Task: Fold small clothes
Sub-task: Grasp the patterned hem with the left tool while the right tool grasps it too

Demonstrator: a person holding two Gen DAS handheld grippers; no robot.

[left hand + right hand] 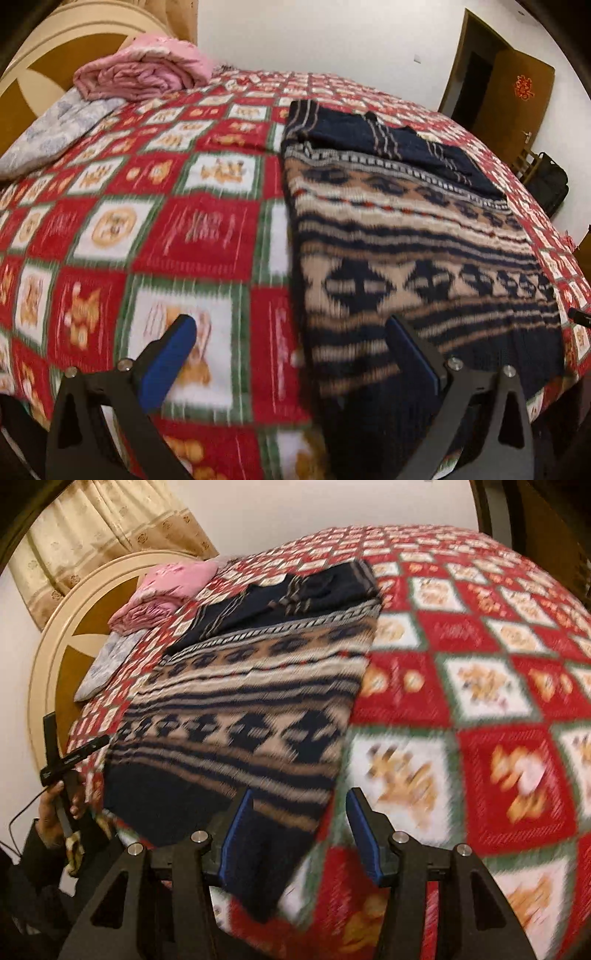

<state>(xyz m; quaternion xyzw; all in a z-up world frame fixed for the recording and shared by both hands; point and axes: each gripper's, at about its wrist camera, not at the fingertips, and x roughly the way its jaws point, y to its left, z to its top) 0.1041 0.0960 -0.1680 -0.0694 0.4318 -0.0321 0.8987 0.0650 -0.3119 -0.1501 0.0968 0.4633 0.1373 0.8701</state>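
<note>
While both views blur a little, the picture is readable: one patterned sweater (413, 236) lies flat on the red checked bedspread (177, 221), sleeves already turned in across its far, dark end — so the first folds look done, and the lengthwise fold and final halving look like what is left, as I judge it.

The left gripper (291, 332) hangs over the sweater's near left edge, fingers spread wide, nothing between them. The right gripper (299, 801) sits at the near right corner, its blue pads apart too, straddling the hem's edge but not pinched on it — both released, poised at the bottom hem.

Count it up: one sweater to fold, two grippers, one pink bundle (144, 74) up by the headboard (62, 635), one pale grey floral cloth (55, 129) beside it. No finished stack of folded clothes shows anywhere, so this looks like early going
</note>
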